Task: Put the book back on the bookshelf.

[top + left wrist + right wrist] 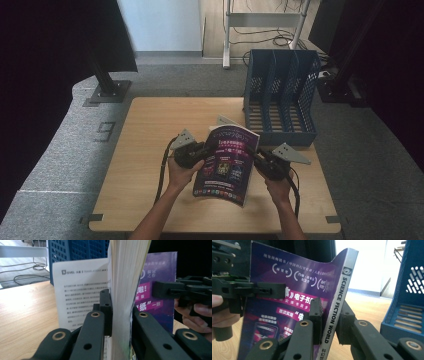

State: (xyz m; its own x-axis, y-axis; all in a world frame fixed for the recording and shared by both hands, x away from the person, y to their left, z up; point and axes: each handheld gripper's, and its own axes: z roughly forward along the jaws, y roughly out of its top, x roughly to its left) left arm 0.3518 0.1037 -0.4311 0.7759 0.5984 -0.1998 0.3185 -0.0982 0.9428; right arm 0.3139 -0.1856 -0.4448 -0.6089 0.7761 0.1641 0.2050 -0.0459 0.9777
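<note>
1. Holding the magazine (227, 165) between them, both grippers kept it raised above the desk (145, 130), purple cover facing up toward the high view.
2. The left gripper (202, 154) gripped the open page edge; in the left gripper view its fingers (106, 312) were pressed tight against the page block.
3. The right gripper (252, 154) gripped the spine side; in the right gripper view its fingers (315, 315) clamped the cover beside the white spine lettering.
4. The long axis of the magazine ran away from the person, its far end pointing roughly toward the blue file rack (282, 95).
5. The rack stood at the far right of the desk, near the raised magazine and just beyond it. Its slots opened upward, divided by perforated walls.
6. The right gripper was the nearer one to the rack, so any insertion would probably be led from that side.
7. A printed white sheet (80, 295) stood behind the magazine in the left gripper view.
8. The desk was light wood on grey carpet (60, 150); dark curtains flanked the room, with cables on the floor behind.
</note>
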